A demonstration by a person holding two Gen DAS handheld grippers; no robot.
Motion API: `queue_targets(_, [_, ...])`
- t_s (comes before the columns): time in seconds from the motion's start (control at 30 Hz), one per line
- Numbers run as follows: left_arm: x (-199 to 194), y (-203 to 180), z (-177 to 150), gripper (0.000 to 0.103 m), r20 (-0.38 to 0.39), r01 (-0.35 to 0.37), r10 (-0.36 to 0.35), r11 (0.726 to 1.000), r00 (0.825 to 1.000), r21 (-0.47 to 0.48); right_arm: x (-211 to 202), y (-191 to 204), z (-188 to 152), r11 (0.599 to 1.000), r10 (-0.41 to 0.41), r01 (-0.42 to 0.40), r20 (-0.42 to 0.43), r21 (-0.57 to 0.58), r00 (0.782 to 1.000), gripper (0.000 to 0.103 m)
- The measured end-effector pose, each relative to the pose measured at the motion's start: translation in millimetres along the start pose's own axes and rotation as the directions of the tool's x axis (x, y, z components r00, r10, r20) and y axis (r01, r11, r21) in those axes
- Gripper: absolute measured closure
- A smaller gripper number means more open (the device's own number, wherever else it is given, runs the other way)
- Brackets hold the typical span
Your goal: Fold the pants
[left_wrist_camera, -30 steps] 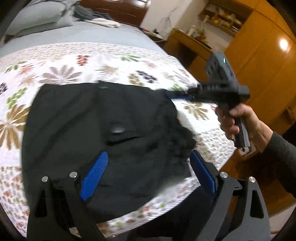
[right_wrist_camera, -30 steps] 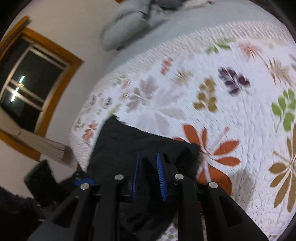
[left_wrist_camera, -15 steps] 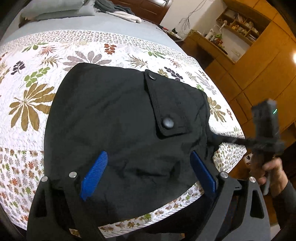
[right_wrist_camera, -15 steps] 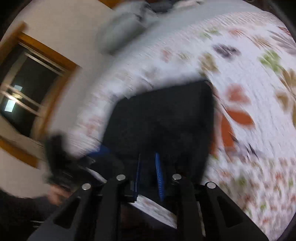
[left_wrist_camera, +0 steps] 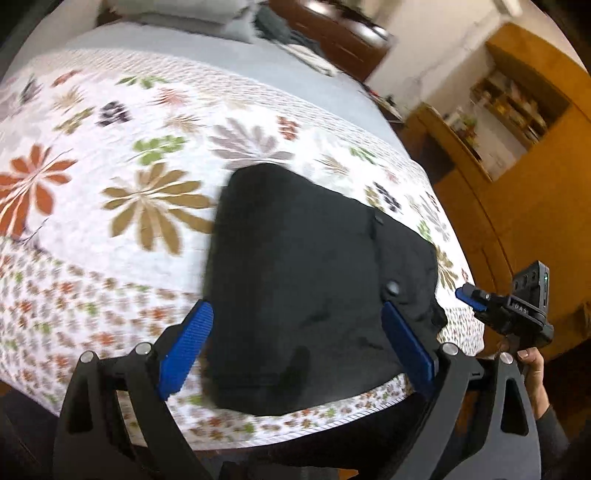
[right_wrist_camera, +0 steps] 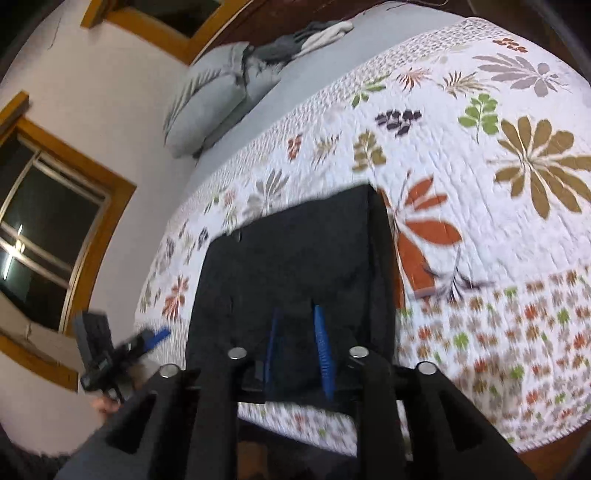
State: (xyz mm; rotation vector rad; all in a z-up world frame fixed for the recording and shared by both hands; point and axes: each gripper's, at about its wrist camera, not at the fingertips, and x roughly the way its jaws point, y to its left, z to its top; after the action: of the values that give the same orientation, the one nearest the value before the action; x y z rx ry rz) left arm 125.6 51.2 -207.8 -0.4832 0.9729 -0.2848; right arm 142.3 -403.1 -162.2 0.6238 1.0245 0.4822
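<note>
The black pants (left_wrist_camera: 314, 288) lie folded into a compact block near the front edge of the flowered quilt (left_wrist_camera: 129, 166); a buttoned pocket flap faces up. My left gripper (left_wrist_camera: 295, 347) is open and empty, its blue pads spread wide just above the pants' near edge. In the right wrist view the pants (right_wrist_camera: 295, 266) lie ahead of my right gripper (right_wrist_camera: 297, 354), whose blue pads stand a narrow gap apart with nothing between them. The right gripper also shows in the left wrist view (left_wrist_camera: 469, 297), off the bed's right edge. The left gripper shows at the left of the right wrist view (right_wrist_camera: 155, 338).
Grey pillows (right_wrist_camera: 218, 96) and a heap of clothes (right_wrist_camera: 314, 33) lie at the head of the bed. Wooden cabinets and shelves (left_wrist_camera: 517, 122) stand to the right of the bed. A window (right_wrist_camera: 48, 229) is on the left wall.
The right gripper let go of the pants' corner and drew back off the bed's right edge. The pants now lie flat and folded. Both cameras pulled back toward the front edge.
</note>
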Motion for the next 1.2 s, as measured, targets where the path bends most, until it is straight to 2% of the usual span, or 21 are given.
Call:
queue_targets(0.13, [-5.2,26.7,6.8,0.01,-0.021,-0.036,0.035,0.998,0.999,-0.047,29.3,6.8,35.8,1.0,-0.005,0.004,0.019,0.022,1.0,0.076])
queue_targets(0.23, [-7.2,40.6,11.1,0.01,-0.031,-0.053,0.052,0.997,0.998,-0.053,54.5,-11.5,58.1,0.996,-0.042,0.042,-0.003,0.079,0.999,0.078])
queue_targets(0.33, [-1.5,55.6,17.1,0.01,-0.055,-0.052,0.048,0.996,0.997,-0.075,78.8,-35.6,64.9,0.987,-0.109,0.118,-0.08,0.112,0.991,0.084])
queue_targets(0.4, [4.2,63.4,20.9,0.01,-0.075,-0.04,0.033,0.995,0.997,-0.095,80.3,-40.9,64.9,0.987,-0.115,0.124,-0.087,0.105,0.99,0.085])
queue_targets(0.43, [9.1,68.7,24.2,0.01,-0.09,-0.025,0.015,0.994,0.996,-0.111,73.5,-42.2,66.5,0.988,-0.092,0.1,-0.07,0.117,0.993,0.083])
queue_targets(0.47, [14.3,73.7,27.9,0.01,-0.107,-0.003,-0.011,0.992,0.994,-0.127,65.6,-42.5,67.1,0.99,-0.064,0.07,-0.052,0.124,0.997,0.074])
queue_targets(0.5, [19.3,78.3,31.6,0.01,-0.124,0.025,-0.043,0.989,0.991,-0.143,54.3,-43.9,66.6,0.991,-0.033,0.037,-0.032,0.13,0.999,0.054])
queue_targets(0.53, [22.9,81.5,34.3,0.01,-0.137,0.048,-0.07,0.987,0.988,-0.156,43.3,-46.0,65.5,0.991,-0.025,0.027,-0.018,0.133,1.0,0.044])
queue_targets(0.57, [27.3,85.3,37.3,0.01,-0.151,0.081,-0.108,0.982,0.983,-0.173,31.6,-49.6,62.4,0.99,-0.04,0.041,-0.01,0.136,0.999,0.022])
queue_targets(0.6, [31.2,88.5,40.3,0.01,-0.162,0.113,-0.144,0.976,0.976,-0.187,22.4,-54.7,59.5,0.988,-0.053,0.053,-0.007,0.142,0.999,0.009])
queue_targets(0.7, [44.5,97.5,48.9,0.008,-0.181,0.201,-0.246,0.951,0.952,-0.236,3.4,-79.6,43.0,0.979,0.022,-0.011,-0.053,0.205,0.998,0.003])
queue_targets(0.8, [62.8,104.1,56.2,0.007,-0.21,0.283,-0.35,0.914,0.913,-0.291,6.3,-99.5,22.5,0.963,0.092,-0.049,-0.154,0.266,0.984,0.003])
queue_targets(0.9, [78.7,104.7,60.1,0.005,-0.247,0.312,-0.397,0.894,0.884,-0.321,16.8,-105.9,4.6,0.96,0.137,-0.074,-0.221,0.269,0.966,0.003])
queue_targets(1.03, [93.5,103.9,63.1,0.003,-0.292,0.302,-0.4,0.895,0.869,-0.329,32.4,-100.7,-2.9,0.953,0.2,-0.13,-0.248,0.274,0.948,0.003])
queue_targets(1.2, [102.7,108.5,63.1,0.003,-0.307,0.295,-0.41,0.886,0.859,-0.358,47.3,-96.7,-3.7,0.951,0.222,-0.147,-0.269,0.272,0.937,0.003])
